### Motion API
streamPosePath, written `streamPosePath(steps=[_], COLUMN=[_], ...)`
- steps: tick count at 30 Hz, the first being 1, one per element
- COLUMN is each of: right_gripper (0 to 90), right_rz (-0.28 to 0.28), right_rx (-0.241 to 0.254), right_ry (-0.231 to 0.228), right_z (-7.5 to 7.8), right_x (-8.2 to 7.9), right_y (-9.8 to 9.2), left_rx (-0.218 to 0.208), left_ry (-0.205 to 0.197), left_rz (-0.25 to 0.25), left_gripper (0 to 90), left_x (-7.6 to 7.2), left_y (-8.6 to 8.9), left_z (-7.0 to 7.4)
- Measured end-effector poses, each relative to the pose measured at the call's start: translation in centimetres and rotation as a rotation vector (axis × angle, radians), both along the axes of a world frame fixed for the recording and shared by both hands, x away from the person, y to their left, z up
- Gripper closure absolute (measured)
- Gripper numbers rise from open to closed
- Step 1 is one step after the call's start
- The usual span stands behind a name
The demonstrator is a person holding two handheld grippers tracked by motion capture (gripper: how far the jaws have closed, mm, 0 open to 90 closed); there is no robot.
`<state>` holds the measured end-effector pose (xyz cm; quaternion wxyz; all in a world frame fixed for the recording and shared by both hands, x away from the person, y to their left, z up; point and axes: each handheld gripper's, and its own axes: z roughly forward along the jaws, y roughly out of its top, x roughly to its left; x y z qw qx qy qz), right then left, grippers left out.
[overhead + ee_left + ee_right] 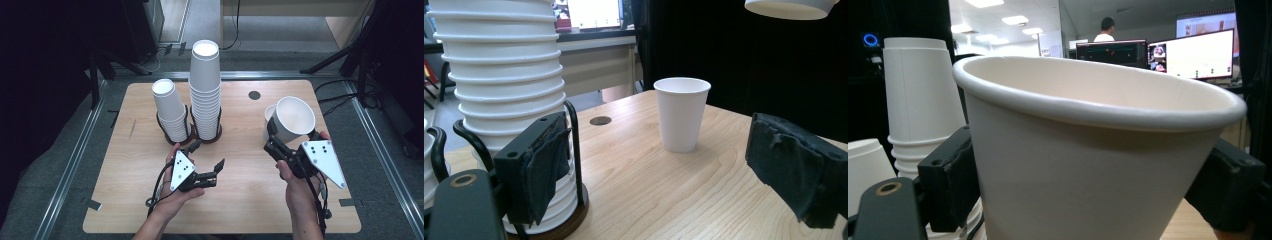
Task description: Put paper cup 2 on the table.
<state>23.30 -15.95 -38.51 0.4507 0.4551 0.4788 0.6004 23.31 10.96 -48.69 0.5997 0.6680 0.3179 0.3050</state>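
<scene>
**Cup held clear in right jaws, left jaws empty by the stacks**

Table (150,200): light wood top, bare ahead of the left jaws apart from a dark round plug (254,95). Dark floor and metal rails are seen round it; an office with lit monitors shows behind in the right gripper view.

Tall stack (205,90) and shorter stack (170,111) of upturned paper cups are kept in dark wire holders on round bases, presumably so they stay upright and one cup can be pulled off at a time. In the left gripper view the tall stack sits just behind the left-hand jaw.

Held cup (294,119): clamped by the right gripper (274,141), jaws closed on both sides of its wall, mouth tilted up, lifted off the table. Likely kept high to clear the standing cup (681,114), which is upright on the table, ahead of and between the left jaws.

Left gripper (207,162): jaws spread partway, nothing between them, nothing touched.
</scene>
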Motion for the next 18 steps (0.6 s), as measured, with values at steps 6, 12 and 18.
streamPosePath(steps=[6, 12, 18], right_gripper=[13.6, 13.7, 13.6], right_rz=[-0.015, -0.014, -0.009], right_rx=[-0.065, -0.093, -0.094], right_ry=[-0.005, -0.015, 0.000], right_z=[-0.2, -0.4, -1.2], right_x=[0.3, 0.6, 0.9], right_y=[0.2, 0.2, 0.1], left_rx=[-0.003, -0.020, -0.003], left_ry=[0.030, 0.047, 0.058], left_rz=[0.004, 0.007, 0.039], left_gripper=[8.9, 7.2, 2.4], left_x=[0.4, 0.6, 0.2], left_y=[0.2, 1.0, 2.5], left_z=[0.0, 0.1, -0.2])
